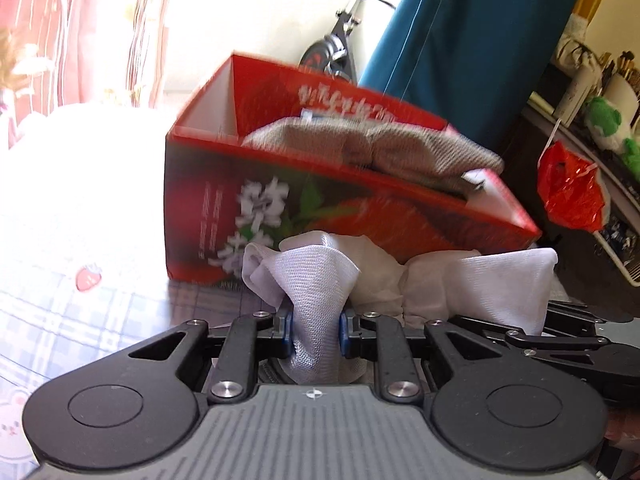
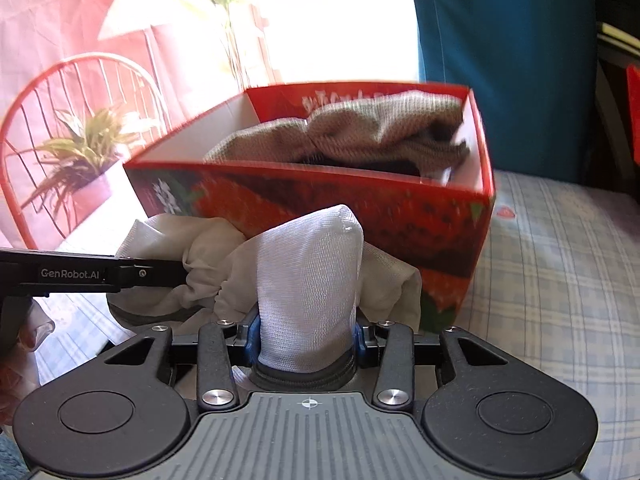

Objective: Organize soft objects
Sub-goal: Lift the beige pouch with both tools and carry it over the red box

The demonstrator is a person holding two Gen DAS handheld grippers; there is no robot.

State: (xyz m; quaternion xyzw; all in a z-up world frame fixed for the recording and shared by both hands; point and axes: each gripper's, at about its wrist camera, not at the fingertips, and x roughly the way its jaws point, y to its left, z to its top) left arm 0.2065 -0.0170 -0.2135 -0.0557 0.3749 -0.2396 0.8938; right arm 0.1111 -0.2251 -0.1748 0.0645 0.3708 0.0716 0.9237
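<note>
Left gripper [image 1: 315, 334] clamped on a bunched fold of the white mesh cloth [image 1: 316, 280]; right gripper [image 2: 307, 340] clamped on another bunch of it [image 2: 308, 272]. Cloth spans both, just in front of the red box [image 2: 360, 196], which already holds a beige knit [image 2: 352, 132]. Likely very light, limp, a bit slick — thin folds may slip, so grip thick gathered sections, near opposite ends.

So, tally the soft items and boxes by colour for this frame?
White cloth: 1, held by both tongs, in front of the box
Brown cloth: 1, inside the box
Red box: 1
Total: 3
</note>
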